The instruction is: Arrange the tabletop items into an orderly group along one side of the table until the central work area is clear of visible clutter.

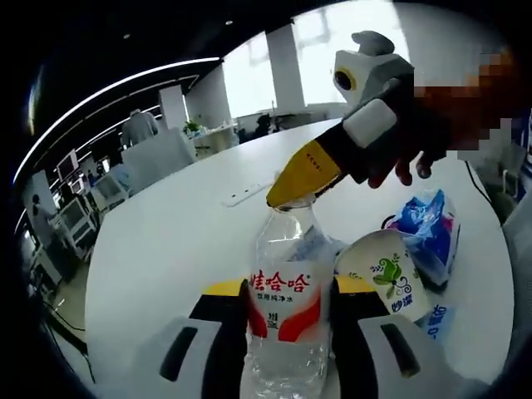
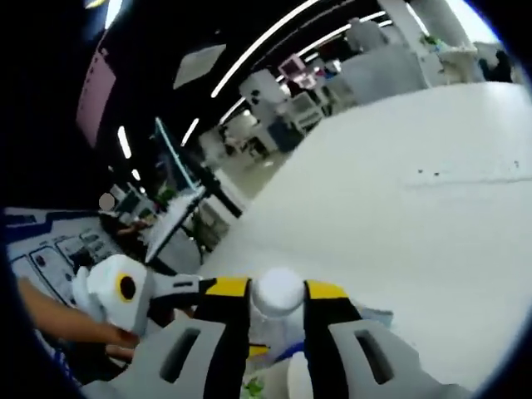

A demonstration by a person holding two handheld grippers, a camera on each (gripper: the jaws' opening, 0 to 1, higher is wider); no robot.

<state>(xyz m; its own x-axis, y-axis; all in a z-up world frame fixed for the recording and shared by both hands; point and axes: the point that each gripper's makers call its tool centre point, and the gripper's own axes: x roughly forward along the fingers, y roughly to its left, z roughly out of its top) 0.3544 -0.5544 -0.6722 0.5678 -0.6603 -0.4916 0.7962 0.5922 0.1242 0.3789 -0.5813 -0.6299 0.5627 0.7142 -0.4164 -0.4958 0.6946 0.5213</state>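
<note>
While left gripper [image 1: 287, 312] fingers clamp one water bottle [image 1: 285, 316] at near desk [image 1: 183, 224] edge, right gripper [image 2: 278, 303] fingers pinch its white cap [image 2: 277, 291]. One paper cup [image 1: 386, 278], one blue packet [image 1: 432, 229] right of bottle.

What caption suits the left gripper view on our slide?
Left claw grips a clear plastic water bottle while the right claw closes on its white cap.

Clear bottle [image 1: 287, 320], red-white label; white cap [image 2: 277, 291]; white table [image 1: 191, 241].
</note>
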